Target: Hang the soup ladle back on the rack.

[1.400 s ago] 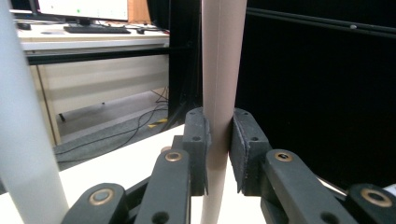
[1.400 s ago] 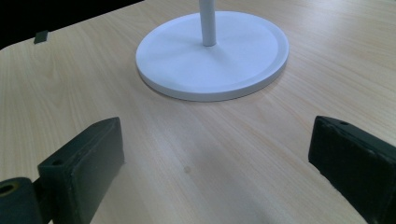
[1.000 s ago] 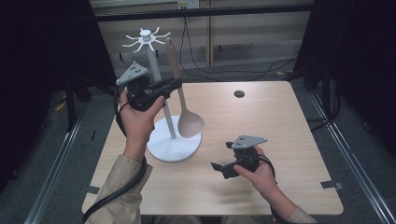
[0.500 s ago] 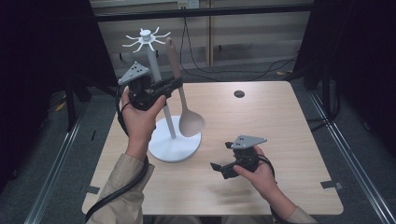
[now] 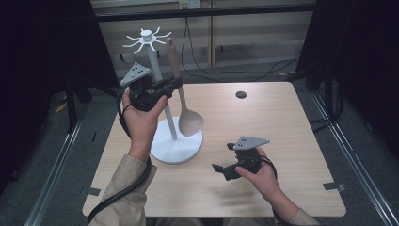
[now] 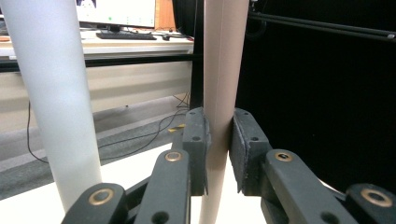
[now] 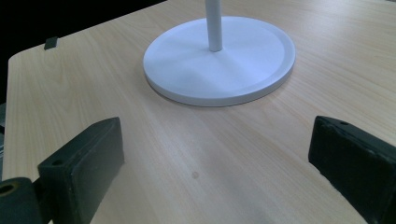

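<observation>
Beige and matte, a wooden spoon [image 5: 181, 99] is the thing in hand, and it is judged light, stiff and not fragile; its smooth, rounded handle could twist or slide between flat pads if gripped loosely.

Nearest to the person, the right claw [image 5: 225, 160] is seen low over the pale wood surface [image 5: 282, 141], near its front edge, its jaws spread wide with nothing between them; in the right gripper view the two black pads [image 7: 84, 163] stand well apart over bare wood, with the round white base [image 7: 219, 60] of the stand beyond them.

Farther in, the left claw [image 5: 173, 85] is held raised beside the white utensil stand [image 5: 162, 101] and is pinched on the spoon's handle. In the left gripper view the pads [image 6: 196, 140] are pressed against either side of the handle [image 6: 223, 93], which runs nearly upright between them, while the stand's white pole [image 6: 56, 93] rises just beside it to the left.

The hold is taken roughly at mid-handle, which is judged a sound place: the bowl's weight hangs below, so the spoon is kept from swinging much, and the upper end is left free to be guided towards a hook.

The spoon is seen as one piece, with a long slim handle widening into an oval bowl [image 5: 190, 121] that hangs just above the base. Its top end reaches up close under the stand's crown of thin white hooks [image 5: 147, 38]; whether it is caught on one cannot be told.
</observation>
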A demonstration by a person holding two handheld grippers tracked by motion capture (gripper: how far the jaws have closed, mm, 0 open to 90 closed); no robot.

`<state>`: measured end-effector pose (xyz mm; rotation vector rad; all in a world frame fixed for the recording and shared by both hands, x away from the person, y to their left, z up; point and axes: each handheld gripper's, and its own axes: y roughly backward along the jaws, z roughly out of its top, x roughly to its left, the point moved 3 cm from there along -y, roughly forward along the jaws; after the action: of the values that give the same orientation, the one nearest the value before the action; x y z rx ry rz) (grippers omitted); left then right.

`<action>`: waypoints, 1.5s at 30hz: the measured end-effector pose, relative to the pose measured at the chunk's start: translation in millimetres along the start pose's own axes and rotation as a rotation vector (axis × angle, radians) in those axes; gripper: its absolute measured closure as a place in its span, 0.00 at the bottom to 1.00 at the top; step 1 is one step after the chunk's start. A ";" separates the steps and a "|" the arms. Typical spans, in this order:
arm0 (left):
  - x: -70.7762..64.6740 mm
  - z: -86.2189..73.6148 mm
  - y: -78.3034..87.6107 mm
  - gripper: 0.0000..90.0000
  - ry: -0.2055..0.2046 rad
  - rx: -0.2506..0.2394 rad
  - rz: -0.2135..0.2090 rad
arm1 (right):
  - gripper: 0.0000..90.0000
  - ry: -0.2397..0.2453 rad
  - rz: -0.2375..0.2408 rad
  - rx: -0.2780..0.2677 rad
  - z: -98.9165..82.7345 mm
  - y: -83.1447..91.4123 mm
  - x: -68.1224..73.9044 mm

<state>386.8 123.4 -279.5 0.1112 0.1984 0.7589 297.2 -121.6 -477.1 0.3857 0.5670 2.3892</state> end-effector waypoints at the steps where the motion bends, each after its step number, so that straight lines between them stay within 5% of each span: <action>1: -0.4 -0.4 0.8 0.86 0.004 -0.002 0.004 | 0.04 -0.001 0.001 -0.001 -0.1 0.0 0.0; 45: -2.8 -4.1 -2.4 0.86 0.018 -0.049 0.058 | 0.04 -0.001 0.009 0.006 -0.7 -2.5 2.2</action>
<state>385.5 119.9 -283.6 0.0631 0.1946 0.8220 296.6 -118.6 -478.6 0.3934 0.5727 2.3967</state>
